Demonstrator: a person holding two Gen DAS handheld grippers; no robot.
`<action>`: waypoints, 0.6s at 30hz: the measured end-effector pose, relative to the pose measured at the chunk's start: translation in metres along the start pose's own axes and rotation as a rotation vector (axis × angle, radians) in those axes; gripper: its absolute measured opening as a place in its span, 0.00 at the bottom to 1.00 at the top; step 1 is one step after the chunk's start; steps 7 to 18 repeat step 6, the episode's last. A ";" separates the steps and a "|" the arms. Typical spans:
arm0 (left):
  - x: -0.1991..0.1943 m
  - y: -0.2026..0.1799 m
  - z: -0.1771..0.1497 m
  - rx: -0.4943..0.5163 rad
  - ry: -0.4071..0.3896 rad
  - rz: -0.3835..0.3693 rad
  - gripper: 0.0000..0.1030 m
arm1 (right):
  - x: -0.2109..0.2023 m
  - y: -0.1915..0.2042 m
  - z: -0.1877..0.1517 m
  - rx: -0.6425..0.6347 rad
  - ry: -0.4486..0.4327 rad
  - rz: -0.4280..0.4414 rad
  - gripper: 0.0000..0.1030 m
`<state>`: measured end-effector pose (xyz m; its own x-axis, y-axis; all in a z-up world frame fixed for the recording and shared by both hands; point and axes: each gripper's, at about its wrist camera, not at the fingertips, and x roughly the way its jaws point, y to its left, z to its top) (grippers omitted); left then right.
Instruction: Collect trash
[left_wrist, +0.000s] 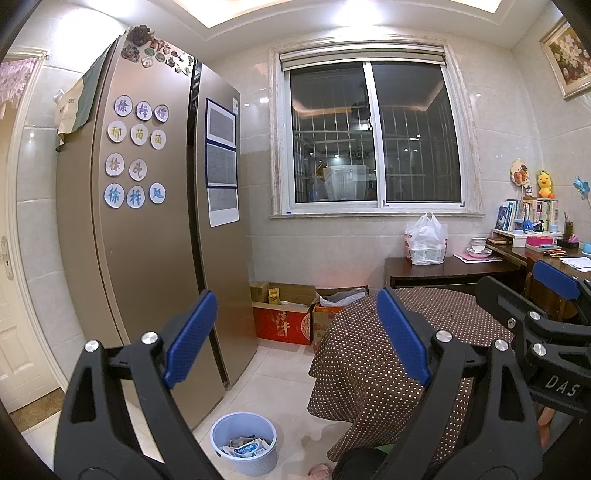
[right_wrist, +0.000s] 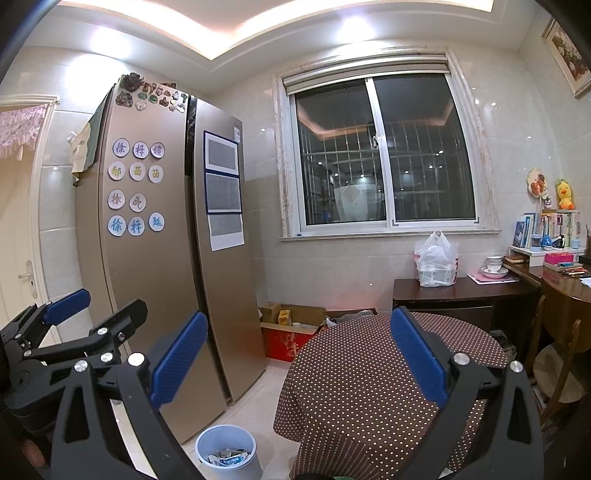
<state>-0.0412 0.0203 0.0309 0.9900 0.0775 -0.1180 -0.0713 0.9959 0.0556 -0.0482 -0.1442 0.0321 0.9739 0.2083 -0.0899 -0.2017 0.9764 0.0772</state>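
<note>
Left tongs (left_wrist: 297, 338): gaping wide, holding nothing.
Right tongs (right_wrist: 299, 360): likewise.
Risk: knocking over the bin (left_wrist: 243, 445) while reaching for the trash inside.

A bin (left_wrist: 243, 446) stands between fridge (left_wrist: 147, 236) and table (left_wrist: 388, 354).

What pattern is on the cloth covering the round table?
Brown cloth with small white polka dots, clearest in the right wrist view.
</note>
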 end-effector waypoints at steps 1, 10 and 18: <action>0.001 0.000 0.000 -0.002 0.004 0.001 0.84 | 0.000 0.001 -0.001 0.000 0.003 0.002 0.95; 0.009 -0.003 -0.005 -0.006 0.032 0.011 0.86 | 0.008 0.001 -0.004 0.006 0.028 0.005 0.95; 0.009 -0.003 -0.005 -0.006 0.032 0.011 0.86 | 0.008 0.001 -0.004 0.006 0.028 0.005 0.95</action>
